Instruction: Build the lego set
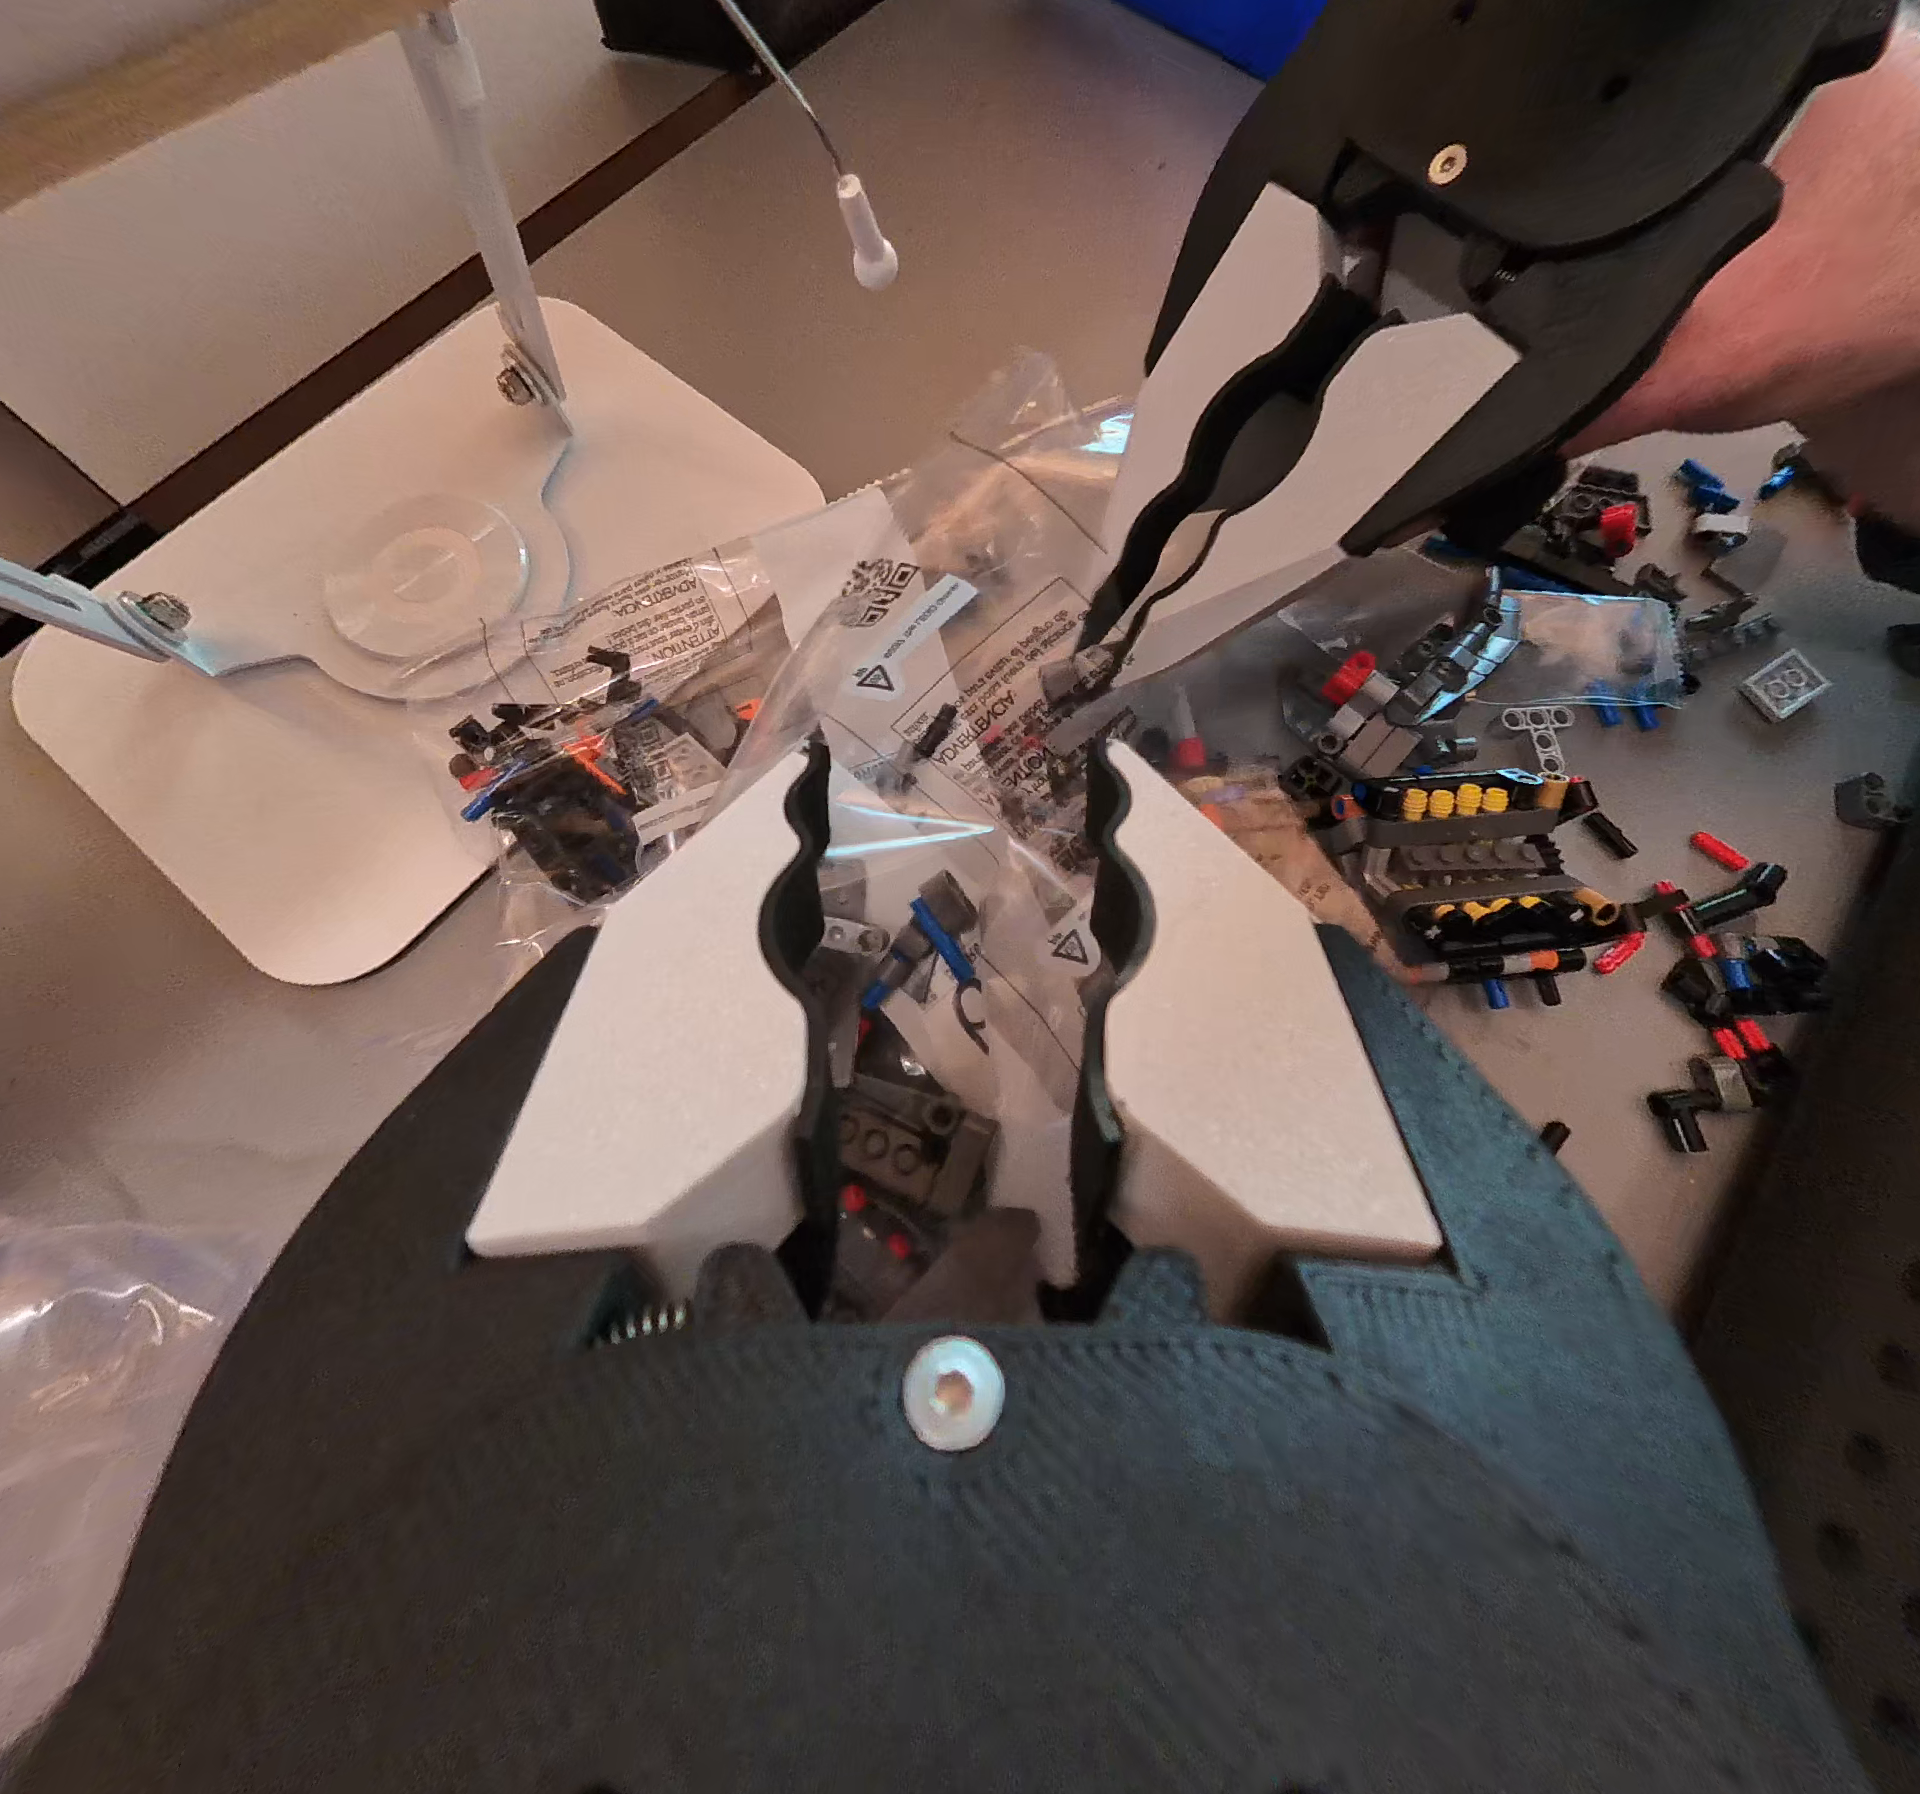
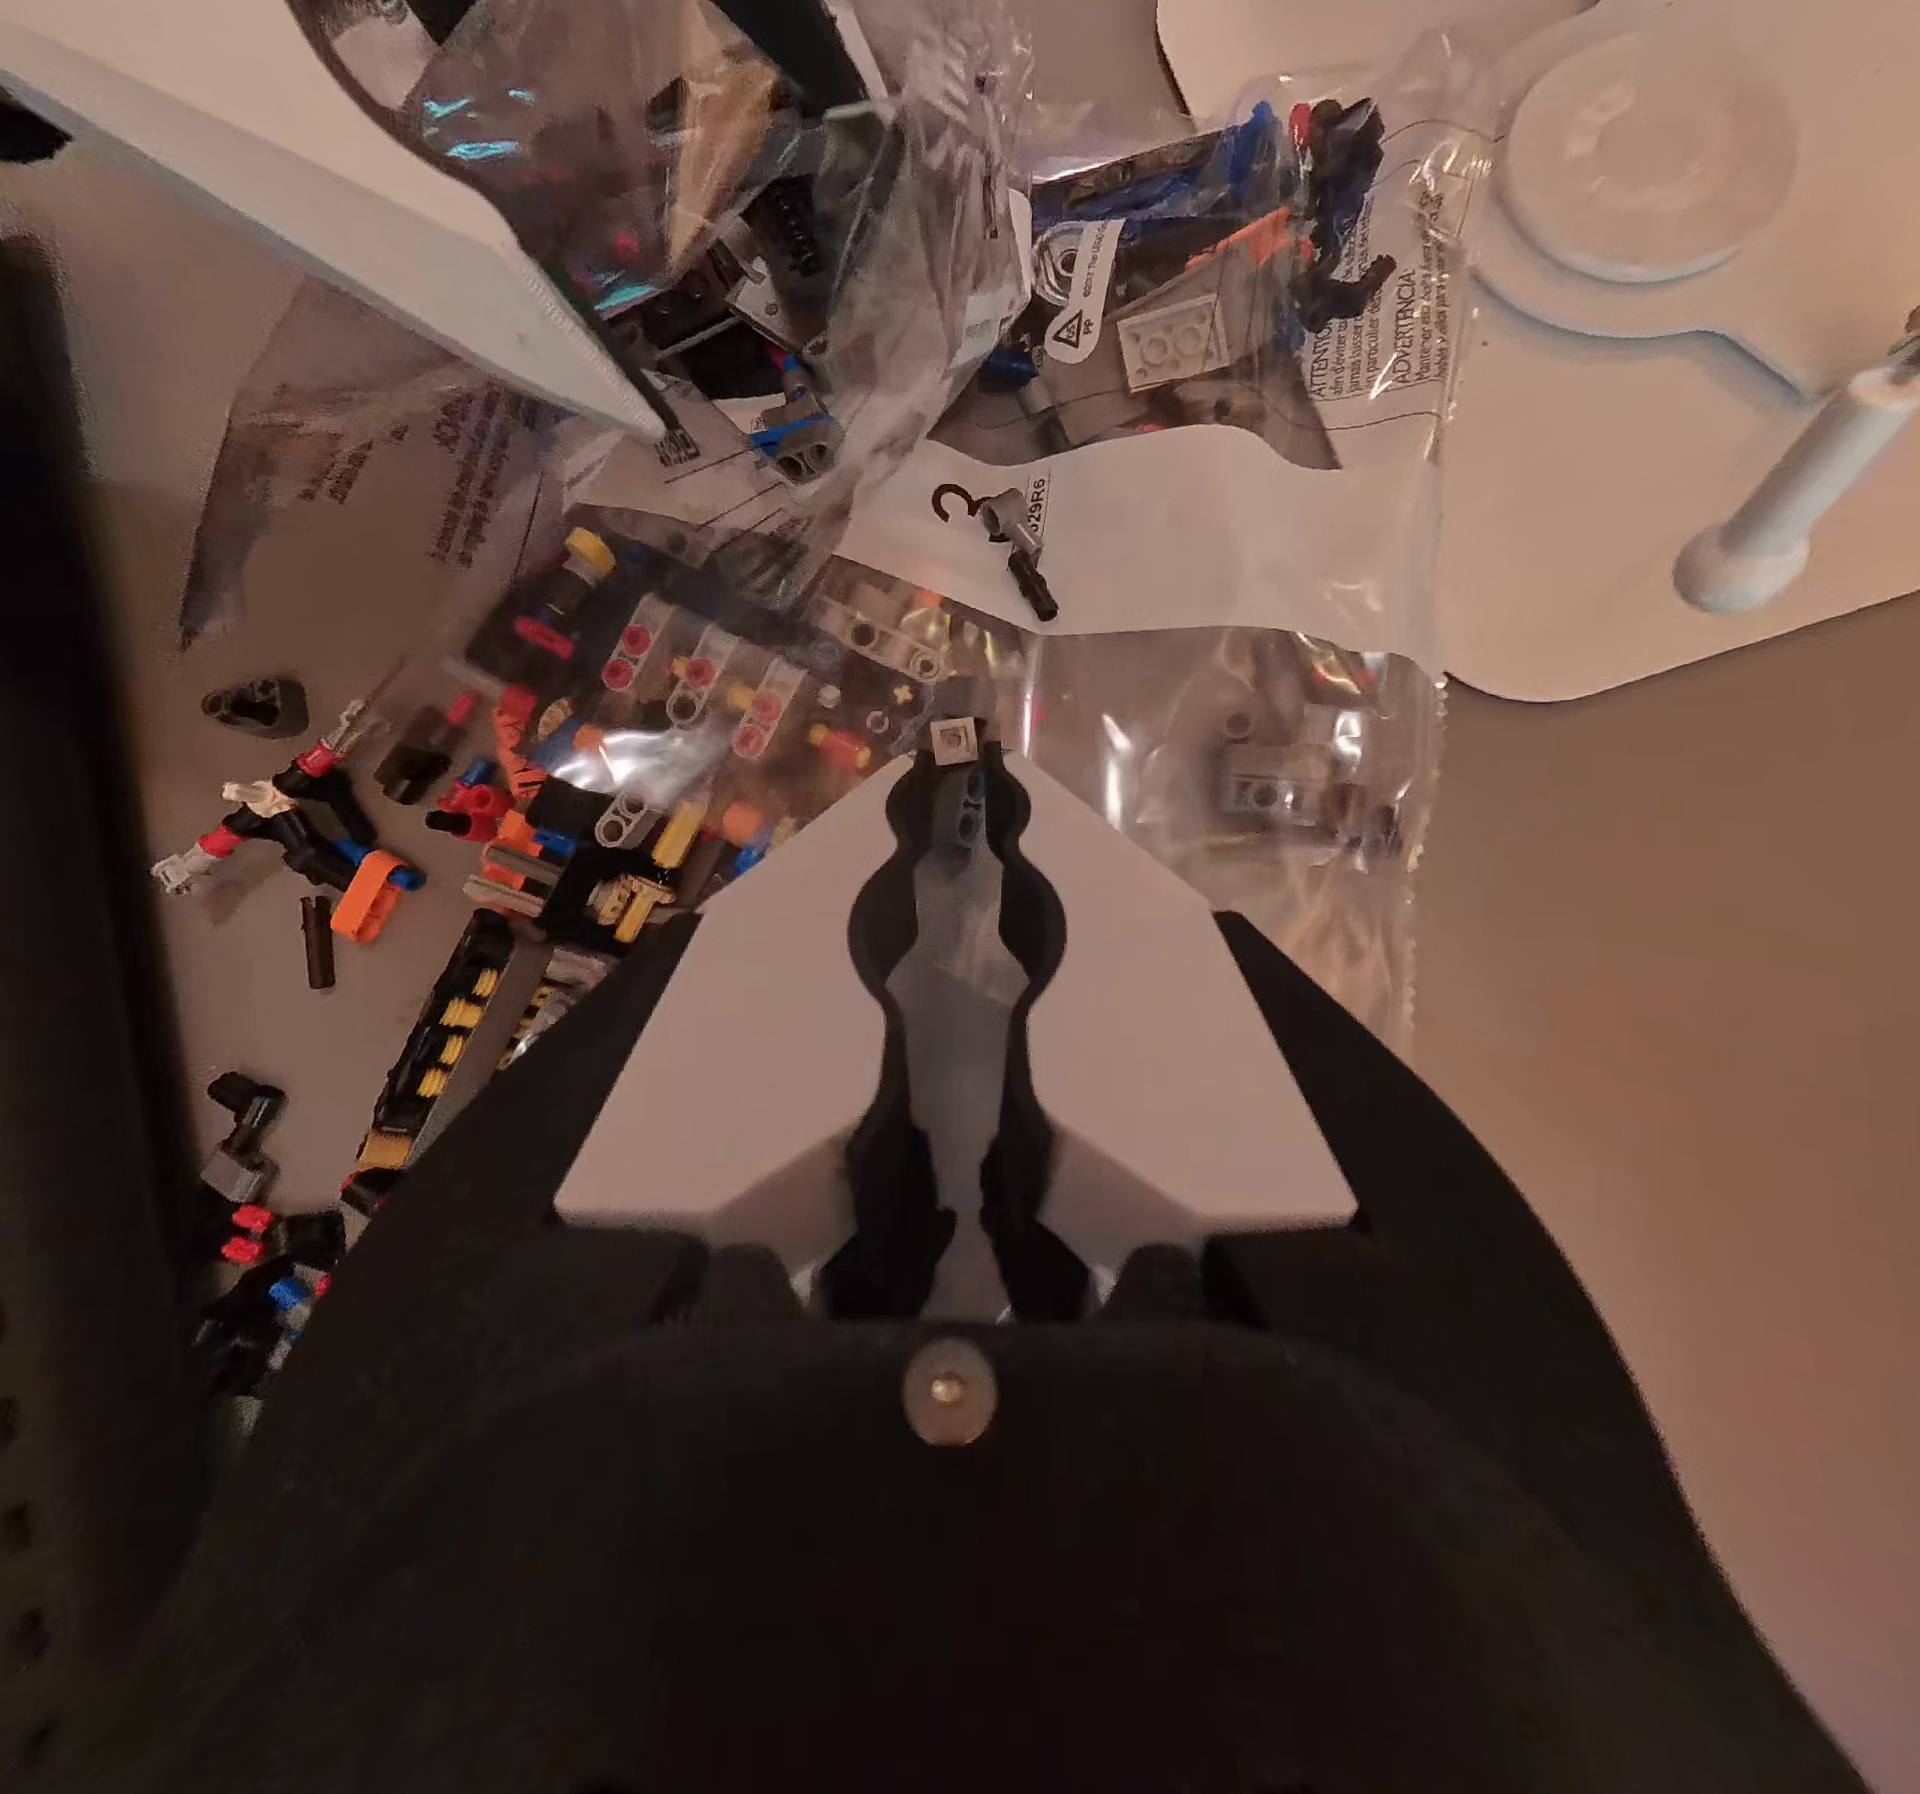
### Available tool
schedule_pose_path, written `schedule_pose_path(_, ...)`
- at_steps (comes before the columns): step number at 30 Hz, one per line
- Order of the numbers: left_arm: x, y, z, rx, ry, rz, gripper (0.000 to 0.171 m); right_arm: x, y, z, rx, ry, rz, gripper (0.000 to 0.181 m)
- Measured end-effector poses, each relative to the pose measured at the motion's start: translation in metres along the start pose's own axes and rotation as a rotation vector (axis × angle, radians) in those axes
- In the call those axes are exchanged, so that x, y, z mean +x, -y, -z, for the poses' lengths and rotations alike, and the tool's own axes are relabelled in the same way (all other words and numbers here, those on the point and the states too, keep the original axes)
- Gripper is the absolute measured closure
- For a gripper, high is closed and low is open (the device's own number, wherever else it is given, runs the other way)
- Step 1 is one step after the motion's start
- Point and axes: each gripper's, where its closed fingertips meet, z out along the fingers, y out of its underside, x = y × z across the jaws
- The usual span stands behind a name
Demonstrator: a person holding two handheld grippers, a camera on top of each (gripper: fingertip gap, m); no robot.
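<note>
My left gripper [image 1: 956, 778] is closed around a clear plastic bag of dark Lego pieces [image 1: 914, 1017], which fills the gap between its jaws. The bag also shows in the right wrist view [image 2: 644, 186], beside a white finger [image 2: 312, 217] of the left gripper. My right gripper [image 2: 951, 757] is shut on a small grey piece [image 2: 961, 809]. It comes in from the upper right in the left wrist view [image 1: 1091, 653], its tips just beyond my left fingertips. A partly built black and yellow model [image 1: 1475, 871] lies on the grey table to the right.
Another sealed bag of pieces [image 1: 592, 736] lies on a white stand base [image 1: 260, 757] at the left. Several loose pieces [image 1: 1714, 975] are scattered at the right. More bags [image 2: 1278, 778] lie under the right gripper. A person's hand [image 1: 1766, 290] holds the right gripper. A cable with a white tip [image 1: 873, 258] hangs above. The left gripper's tips are roughly 8 centimeters from the right gripper's.
</note>
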Motion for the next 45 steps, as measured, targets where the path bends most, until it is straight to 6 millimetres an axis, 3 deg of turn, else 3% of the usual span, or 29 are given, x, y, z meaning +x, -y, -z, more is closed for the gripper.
schedule_pose_path(7, -0.005, 0.002, 0.006, 0.022, 0.005, 0.019, 0.127, -0.008, 0.008, 0.02, 0.042, 0.028, 0.019, 0.175)
schedule_pose_path(14, -0.007, 0.003, 0.01, 0.032, 0.007, 0.033, 0.13, -0.028, 0.043, 0.056, 0.211, 0.085, 0.036, 0.175)
schedule_pose_path(19, -0.009, 0.003, 0.011, 0.041, 0.005, 0.042, 0.131, -0.043, 0.067, 0.043, 0.231, 0.049, 0.069, 0.175)
schedule_pose_path(23, -0.01, 0.003, 0.013, 0.045, 0.007, 0.039, 0.131, -0.029, 0.074, 0.016, 0.211, -0.067, 0.049, 0.174)
schedule_pose_path(25, -0.011, 0.002, 0.013, 0.046, 0.008, 0.04, 0.131, -0.025, 0.076, 0.009, 0.209, -0.098, 0.051, 0.159)
schedule_pose_path(29, -0.016, 0.0, 0.014, 0.042, 0.025, 0.044, 0.132, -0.023, 0.085, 0.033, 0.304, -0.127, 0.091, 0.166)
schedule_pose_path(32, -0.018, -0.001, 0.013, 0.044, 0.024, 0.06, 0.133, -0.002, 0.08, 0.056, 0.359, -0.169, 0.039, 0.17)
schedule_pose_path(34, -0.02, -0.003, 0.013, 0.033, 0.037, 0.057, 0.134, 0.011, 0.069, 0.06, 0.357, -0.169, -0.007, 0.168)
schedule_pose_path(36, -0.022, -0.004, 0.013, 0.028, 0.052, 0.06, 0.135, 0.019, 0.06, 0.054, 0.339, -0.153, -0.056, 0.164)
schedule_pose_path(40, -0.026, -0.003, 0.015, 0.036, 0.064, 0.075, 0.135, 0.015, 0.036, 0.013, 0.16, -0.081, -0.096, 0.151)
schedule_pose_path(45, -0.034, -0.004, 0.021, 0.057, 0.072, 0.114, 0.137, 0.005, 0.034, -0.027, 0.023, -0.113, -0.025, 0.153)
